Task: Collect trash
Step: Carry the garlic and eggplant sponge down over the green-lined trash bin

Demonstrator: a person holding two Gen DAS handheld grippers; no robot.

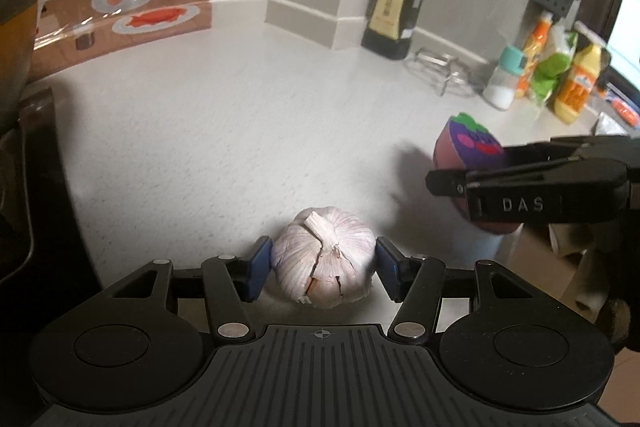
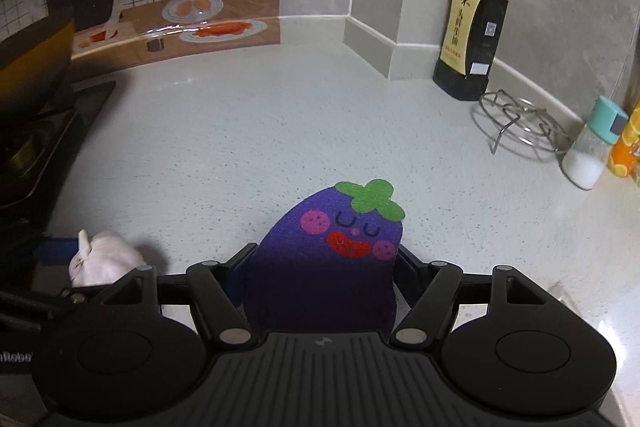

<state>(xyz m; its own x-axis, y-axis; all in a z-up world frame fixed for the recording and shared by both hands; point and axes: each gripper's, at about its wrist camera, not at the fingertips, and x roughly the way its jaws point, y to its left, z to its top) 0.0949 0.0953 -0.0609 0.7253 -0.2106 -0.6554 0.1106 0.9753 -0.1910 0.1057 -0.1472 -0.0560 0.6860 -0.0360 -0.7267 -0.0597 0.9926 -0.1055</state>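
At the far left a dark stove [image 2: 36, 131] edges the speckled white countertop [image 2: 240, 131], with a dark pan [image 2: 36, 55] over it; behind, a splash guard printed with plates of food [image 2: 200, 15] leans on the wall. Lower left, the left gripper [image 1: 323, 267] has its blue pads set against both sides of a whole white garlic bulb with papery skin [image 1: 326, 259], clamped on it just above the counter. To its right, the right gripper [image 2: 320, 267] grips a purple eggplant-shaped sponge with a green stem and smiling face [image 2: 340, 239], its jaws pressed to the sponge's sides; in the left wrist view the sponge sits clear of the countertop with a shadow beneath. Further right stand a tall dark soy sauce bottle with a yellow label [image 2: 472, 27], a round wire trivet [image 2: 516, 123], and a clear salt shaker with a teal lid [image 2: 592, 147].
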